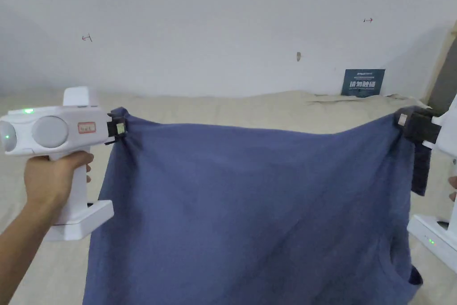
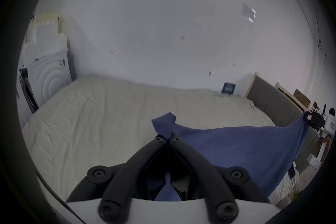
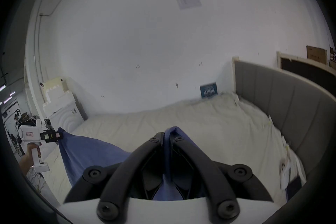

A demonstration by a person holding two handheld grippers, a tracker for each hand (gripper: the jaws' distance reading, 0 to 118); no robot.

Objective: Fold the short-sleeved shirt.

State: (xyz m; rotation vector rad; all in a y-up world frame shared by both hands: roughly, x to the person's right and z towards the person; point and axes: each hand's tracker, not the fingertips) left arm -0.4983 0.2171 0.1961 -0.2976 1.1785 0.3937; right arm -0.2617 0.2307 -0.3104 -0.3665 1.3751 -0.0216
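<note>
Two corners of the blue short-sleeved shirt (image 1: 250, 203) are pinched, one in each tool, so the cloth hangs as a spread sheet in the air above the cream-sheeted bed (image 1: 250, 107). The left gripper (image 1: 117, 129) has its jaws pressed together on one corner, and the right gripper (image 1: 404, 125) clamps the other, with a sleeve dangling beside it. Holding them well apart keeps the top edge taut (it sags a little mid-span), likely so the shirt can be laid flat for folding.

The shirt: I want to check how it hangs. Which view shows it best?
The head view: the shirt spreads wide between left gripper and right gripper. Each gripper view shows mainly its pinched corner and a slanting stretch.
</note>
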